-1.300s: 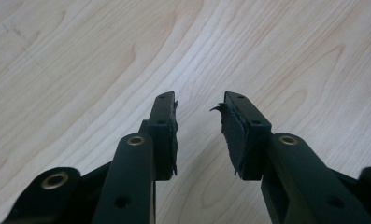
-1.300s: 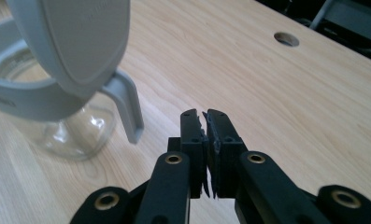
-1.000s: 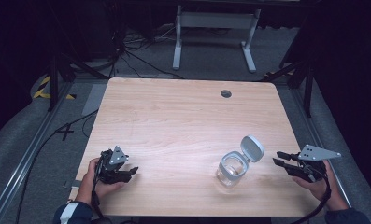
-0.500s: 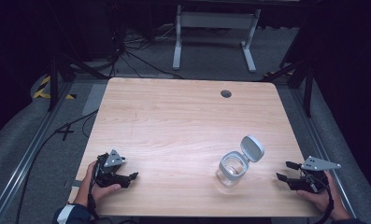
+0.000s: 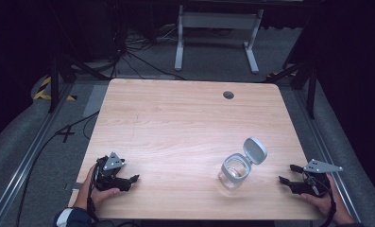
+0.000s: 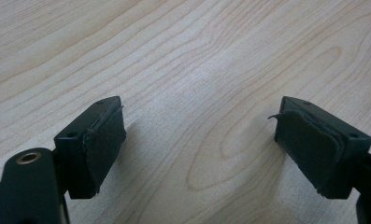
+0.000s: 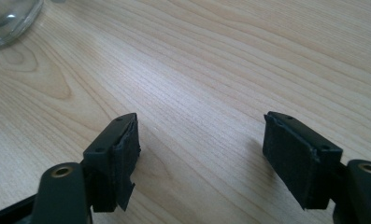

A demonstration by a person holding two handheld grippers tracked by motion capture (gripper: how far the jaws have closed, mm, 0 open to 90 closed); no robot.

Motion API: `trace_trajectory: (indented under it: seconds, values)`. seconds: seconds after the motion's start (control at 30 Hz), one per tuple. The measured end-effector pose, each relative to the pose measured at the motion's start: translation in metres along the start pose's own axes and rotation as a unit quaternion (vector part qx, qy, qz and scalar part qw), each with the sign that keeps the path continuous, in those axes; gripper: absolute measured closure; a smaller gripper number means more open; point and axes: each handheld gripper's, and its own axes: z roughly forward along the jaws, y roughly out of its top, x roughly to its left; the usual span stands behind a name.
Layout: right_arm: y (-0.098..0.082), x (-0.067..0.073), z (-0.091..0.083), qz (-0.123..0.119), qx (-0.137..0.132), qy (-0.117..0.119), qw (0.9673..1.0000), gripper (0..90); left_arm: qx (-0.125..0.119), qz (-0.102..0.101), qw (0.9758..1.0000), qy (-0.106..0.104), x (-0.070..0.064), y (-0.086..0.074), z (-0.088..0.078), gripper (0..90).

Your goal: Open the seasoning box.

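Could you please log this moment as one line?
left gripper: open, empty, low at near-left edge | right gripper: open, empty, near-right | clear glass jar: grey hinged lid open | light wooden table

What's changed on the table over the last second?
The right gripper has dropped from above the table's right edge toward the near edge, jaws open and empty. The left gripper shifted slightly toward the near-left corner, also open and empty. The glass jar with its flipped-up lid stayed put on the table.
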Motion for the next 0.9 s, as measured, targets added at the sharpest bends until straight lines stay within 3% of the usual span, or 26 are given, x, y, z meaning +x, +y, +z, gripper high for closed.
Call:
trace_trajectory:
  seconds: [0.9]
  values:
    - [0.0012, 0.0001, 0.0017, -0.002, 0.002, 0.001, 1.0, 24.1, 0.0, -0.006, 1.0, 0.004, -0.0006, 0.0005, 0.0009, 15.2]
